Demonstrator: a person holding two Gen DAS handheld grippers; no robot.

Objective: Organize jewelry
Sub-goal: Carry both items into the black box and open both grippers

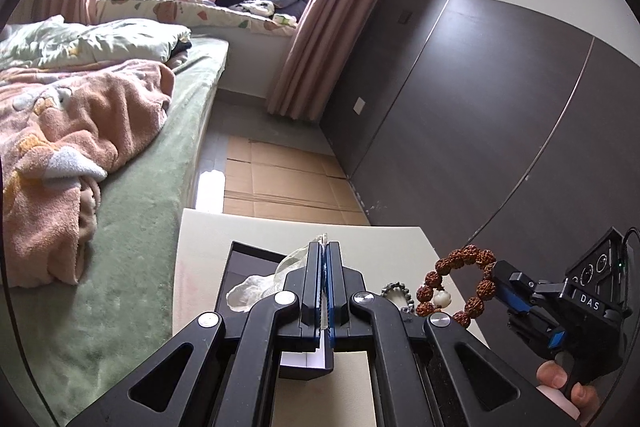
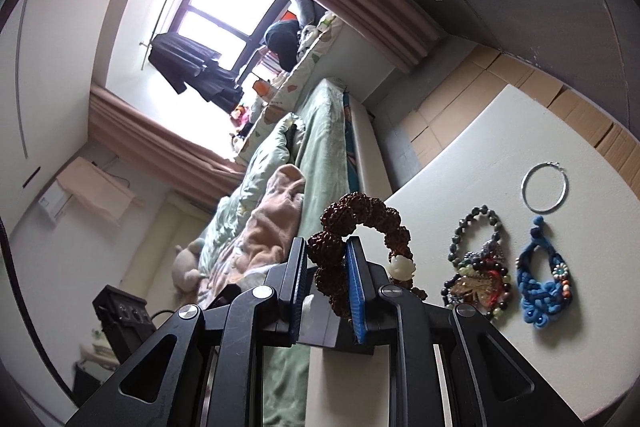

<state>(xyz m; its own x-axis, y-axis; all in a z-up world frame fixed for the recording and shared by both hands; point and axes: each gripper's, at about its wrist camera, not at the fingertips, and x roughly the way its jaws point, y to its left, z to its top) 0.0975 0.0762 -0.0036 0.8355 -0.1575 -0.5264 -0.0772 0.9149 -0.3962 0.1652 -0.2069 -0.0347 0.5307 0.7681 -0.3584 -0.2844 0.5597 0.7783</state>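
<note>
Bedroom setting: white table (image 2: 500, 147) beside a bed (image 1: 152, 227), curtains and window behind. Right claw (image 2: 326, 267) pinches the brown bead bracelet (image 2: 360, 223) between its blue pads, lifted clear of the table; most of the loop hangs free beyond the fingertips, with a white charm on its far side. Left claw (image 1: 324, 267) is pressed together on thin pale fabric (image 1: 256, 287) over a dark box (image 1: 244, 267); the bracelet (image 1: 456, 287) sits just right of it. On the table beyond: a dark bead bracelet (image 2: 476, 231), a cluster of mixed beads with a gold leaf (image 2: 478, 287), a blue braided necklace (image 2: 544, 287), a silver hoop (image 2: 545, 187).

Risks: the grip catches only a few rough beads, so a tilt or jolt could roll them out. The dangling loop may snag the box rim or the fabric on approach.
</note>
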